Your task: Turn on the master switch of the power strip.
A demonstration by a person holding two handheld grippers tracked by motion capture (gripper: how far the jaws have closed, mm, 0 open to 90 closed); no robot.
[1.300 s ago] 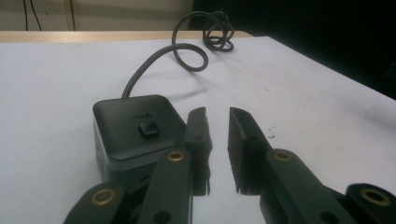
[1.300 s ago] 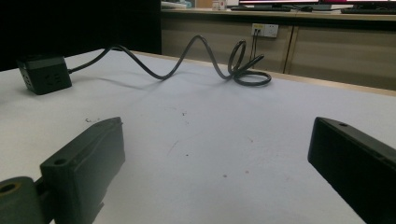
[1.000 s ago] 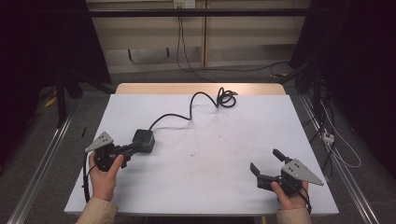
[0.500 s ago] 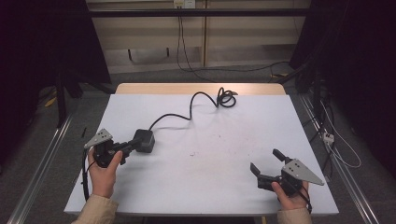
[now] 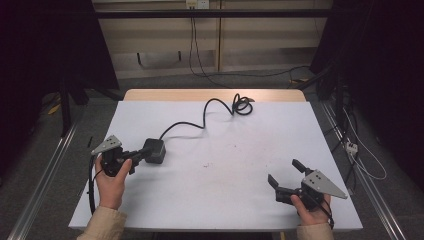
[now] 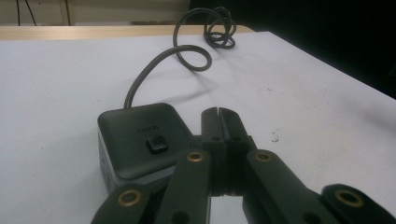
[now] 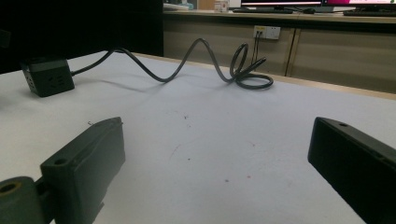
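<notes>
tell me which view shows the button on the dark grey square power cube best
The left gripper view: the dark grey square power cube sits close, its top button clear. The high view shows the cube small, no button discernible; the right gripper view shows its side far off.

Light from above, even on white table (image 5: 220,200); surroundings beyond it dark. Soft shadow beside cable (image 6: 154,70). High view sharp. Gripper views: near jaws slightly soft, mild grain, no glare.
</notes>
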